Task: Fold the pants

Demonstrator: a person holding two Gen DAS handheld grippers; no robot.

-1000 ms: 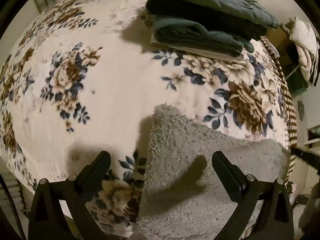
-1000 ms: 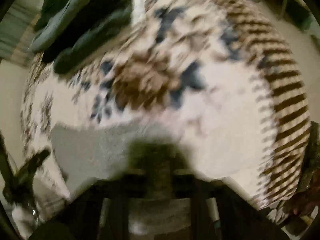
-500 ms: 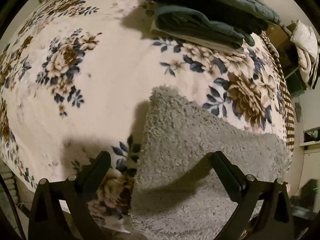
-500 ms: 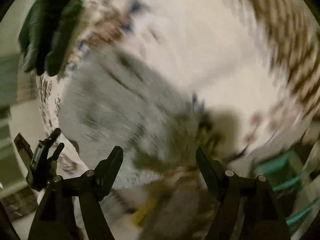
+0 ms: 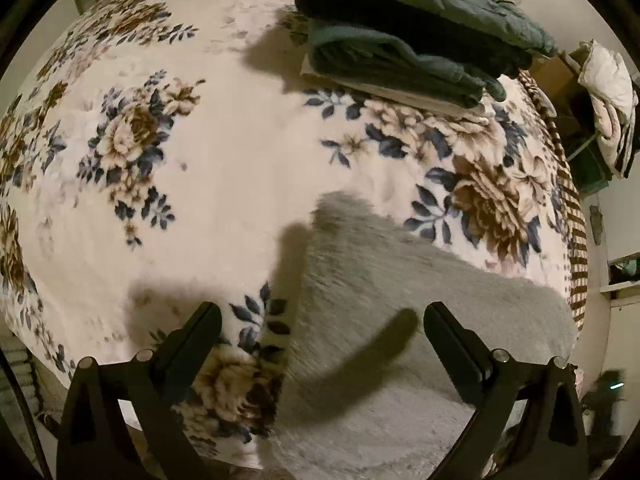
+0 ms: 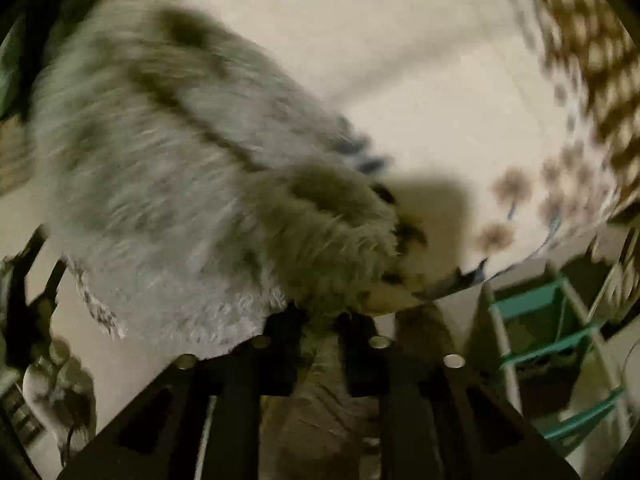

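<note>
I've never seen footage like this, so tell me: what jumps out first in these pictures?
A fluffy grey pair of pants sprawls across a big floral blanket, in front of the open left gripper. The right gripper is pinched shut on the fuzzy cloth at the bed's edge. Behind, a stack of folded dark green clothes sits on the blanket.

We see our left black plastic two-finger gripper (image 5: pixel 320 320) with flat, wedge-shaped fingers (image 5: pixel 192 336) and small round silver screws (image 5: pixel 500 355) on its dark arms. Our right black plastic two-finger gripper (image 6: pixel 320 320) looks blurry, with boxy black bars, triangle-shaped holes, and shiny round screws (image 6: pixel 380 343) along the top.
</note>
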